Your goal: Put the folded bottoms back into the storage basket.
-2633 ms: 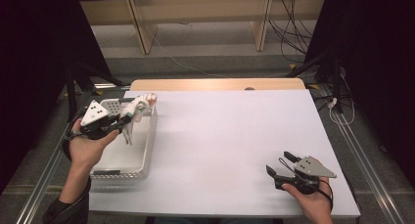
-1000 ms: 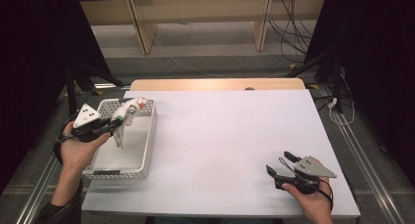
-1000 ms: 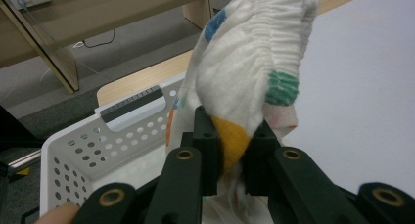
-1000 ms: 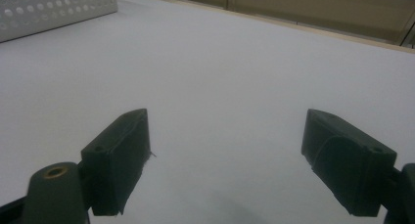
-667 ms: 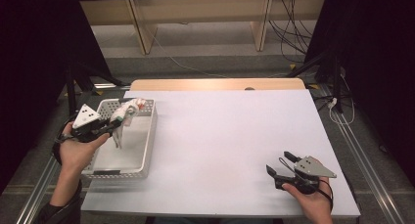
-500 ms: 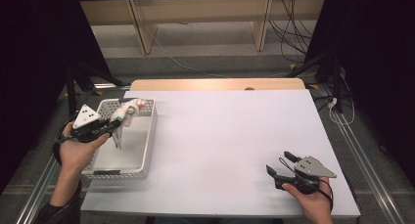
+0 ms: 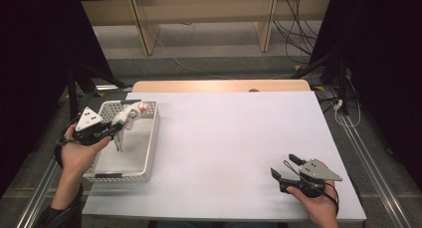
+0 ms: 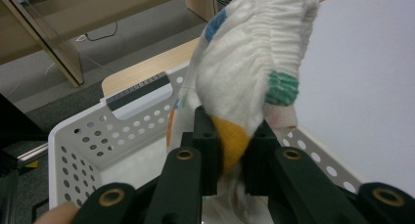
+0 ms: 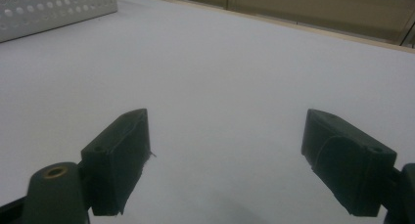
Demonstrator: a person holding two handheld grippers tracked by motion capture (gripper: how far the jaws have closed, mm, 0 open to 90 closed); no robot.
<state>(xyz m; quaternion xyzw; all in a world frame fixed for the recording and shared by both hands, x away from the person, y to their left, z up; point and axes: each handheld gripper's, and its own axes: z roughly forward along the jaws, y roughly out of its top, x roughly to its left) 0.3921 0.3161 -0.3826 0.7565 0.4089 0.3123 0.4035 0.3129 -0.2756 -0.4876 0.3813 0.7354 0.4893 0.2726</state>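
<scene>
1. Two grippers are in my hands, and they do very different work at this moment.
2. My left gripper (image 7: 121,124) pinches a small white cloth (image 8: 249,67) with coloured patches; the jaws press on its orange part, as the left gripper view shows.
3. I hold the cloth in the air above the far end of the white perforated basket (image 7: 149,153), which stands at the left edge of the table (image 7: 239,138).
4. Compared with a few seconds ago, my left hand (image 7: 79,151) is a little more to the left and nearer to me, and the basket also sits slightly more to the left on the table.
5. In the last second nothing moves: the cloth hangs in the same place and the grip is the same.
6. I judge that the cloth is lifted out of the basket, but it is not yet carried over the free white surface.
7. My right gripper (image 7: 287,169) rests near the front right corner of the table, and its jaws are spread wide with nothing between them.
8. The right gripper view shows bare table ahead and a corner of the basket (image 9: 54,11) far off.
9. I think the next move is to bring the cloth toward the middle, where the right gripper can help.
</scene>
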